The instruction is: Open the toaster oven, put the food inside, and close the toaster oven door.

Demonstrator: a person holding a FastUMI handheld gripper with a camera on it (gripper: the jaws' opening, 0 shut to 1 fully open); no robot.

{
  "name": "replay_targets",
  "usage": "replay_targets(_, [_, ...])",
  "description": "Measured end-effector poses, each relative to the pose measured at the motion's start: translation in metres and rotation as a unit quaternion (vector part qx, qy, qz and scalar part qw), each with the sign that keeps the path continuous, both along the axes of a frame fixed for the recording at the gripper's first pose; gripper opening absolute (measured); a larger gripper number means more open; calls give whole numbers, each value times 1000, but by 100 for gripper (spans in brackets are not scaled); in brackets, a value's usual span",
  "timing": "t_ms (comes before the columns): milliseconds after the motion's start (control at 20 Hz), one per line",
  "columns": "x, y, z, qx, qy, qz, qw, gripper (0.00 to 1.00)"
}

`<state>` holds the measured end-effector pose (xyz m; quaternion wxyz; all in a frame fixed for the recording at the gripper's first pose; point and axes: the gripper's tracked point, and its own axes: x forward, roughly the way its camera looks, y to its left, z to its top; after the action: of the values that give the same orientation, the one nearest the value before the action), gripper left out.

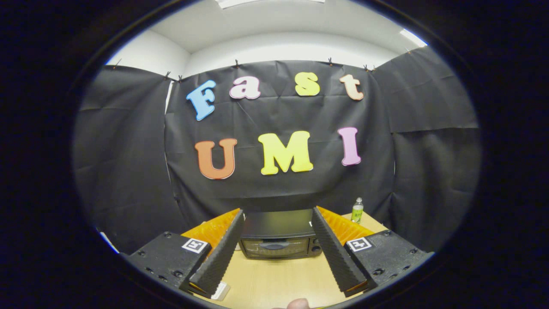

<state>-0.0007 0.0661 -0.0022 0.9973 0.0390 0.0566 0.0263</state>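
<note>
A black toaster oven [278,235] stands on the light wooden table [279,279], framed between my two fingers and well beyond their tips. Its glass door with a dark handle [274,245] is closed, and two knobs sit at its right side. My gripper [277,215] is open, held above the table with nothing between the fingers. A small rounded bit of something pale brown [298,304] peeks in at the near table edge; what it is I cannot tell.
A small green-labelled plastic bottle [357,210] stands at the table's far right corner, right of the oven. A flat pale object [221,291] lies on the table under my left finger. Black cloth walls close the booth behind and on both sides.
</note>
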Motion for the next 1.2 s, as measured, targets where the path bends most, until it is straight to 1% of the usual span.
replay_targets(750, [1, 3, -7, 7, 8, 1, 1000, 100])
replay_targets(1200, [6, 11, -10, 10, 12, 12, 1000, 100])
